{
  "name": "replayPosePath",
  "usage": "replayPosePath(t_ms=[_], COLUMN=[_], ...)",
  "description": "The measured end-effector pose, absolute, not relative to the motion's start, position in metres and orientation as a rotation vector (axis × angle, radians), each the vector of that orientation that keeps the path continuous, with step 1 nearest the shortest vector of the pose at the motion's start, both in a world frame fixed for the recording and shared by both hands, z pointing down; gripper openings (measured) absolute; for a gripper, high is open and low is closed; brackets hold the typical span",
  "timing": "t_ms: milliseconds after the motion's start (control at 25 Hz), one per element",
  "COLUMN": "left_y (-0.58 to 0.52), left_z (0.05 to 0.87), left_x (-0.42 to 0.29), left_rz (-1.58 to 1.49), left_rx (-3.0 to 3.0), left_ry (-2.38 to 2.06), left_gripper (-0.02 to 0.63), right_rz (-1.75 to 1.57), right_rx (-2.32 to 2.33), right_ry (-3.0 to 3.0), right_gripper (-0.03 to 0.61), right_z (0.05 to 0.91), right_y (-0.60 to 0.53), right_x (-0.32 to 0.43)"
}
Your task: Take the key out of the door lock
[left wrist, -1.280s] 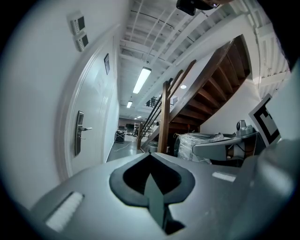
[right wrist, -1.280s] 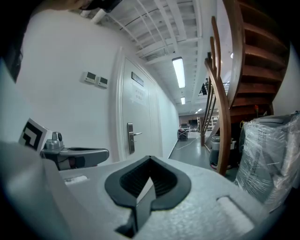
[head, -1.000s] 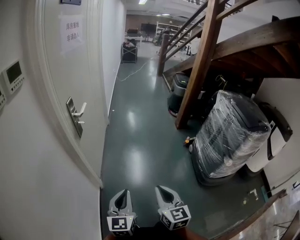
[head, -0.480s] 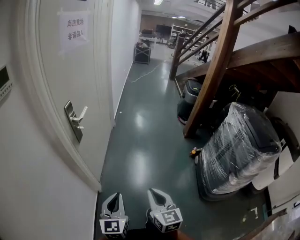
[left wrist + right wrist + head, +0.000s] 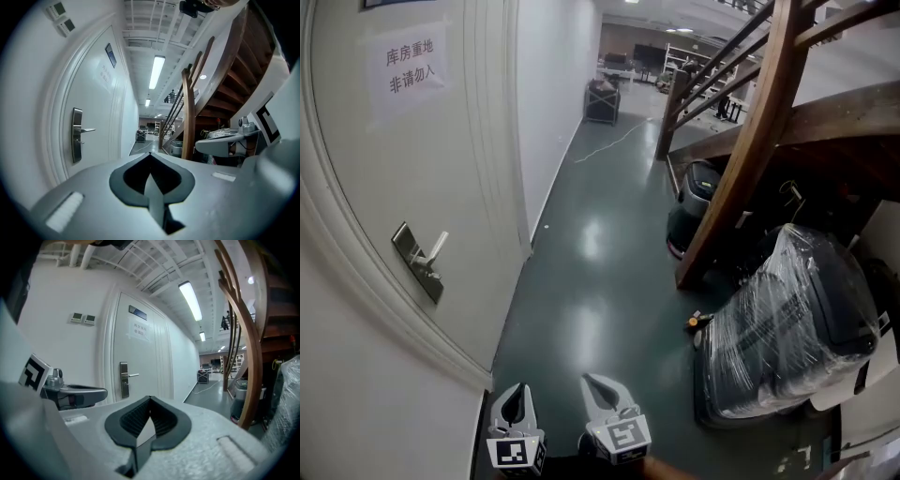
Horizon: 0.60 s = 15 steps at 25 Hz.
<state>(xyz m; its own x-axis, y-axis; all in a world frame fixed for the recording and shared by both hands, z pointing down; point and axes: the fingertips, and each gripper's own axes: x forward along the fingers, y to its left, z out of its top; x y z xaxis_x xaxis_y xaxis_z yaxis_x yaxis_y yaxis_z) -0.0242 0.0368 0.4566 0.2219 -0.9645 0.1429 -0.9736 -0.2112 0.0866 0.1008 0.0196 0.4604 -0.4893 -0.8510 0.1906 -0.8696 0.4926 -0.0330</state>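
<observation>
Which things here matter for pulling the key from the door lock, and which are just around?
Job: door lock plate; lever handle; stub under it, probably the key; left gripper and right gripper, both shut, empty.
Around: plastic-wrapped machine; wooden stairs; paper notice; floor cable.
</observation>
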Motion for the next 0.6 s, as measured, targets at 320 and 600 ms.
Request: replayPosePath(t_ms=[320, 600], left_y=[-0.005, -0.065], left_z=[0.469, 0.482], left_x=[-0.011, -0.020], left_rz=[0.116, 0.096], left_rx=[2.290, 2.293], left_ry=[-1.894, -1.875], left_gripper=[0.017, 0.017], right_rz=[0.255, 0.266], right_rx=[1.412, 1.371], right_ry=[-2.623, -2.605], right_gripper=[-0.008, -0.009], right_z=[0.481, 0.489], right_y=[-0.025, -0.081], right_x=[0.112, 0.101])
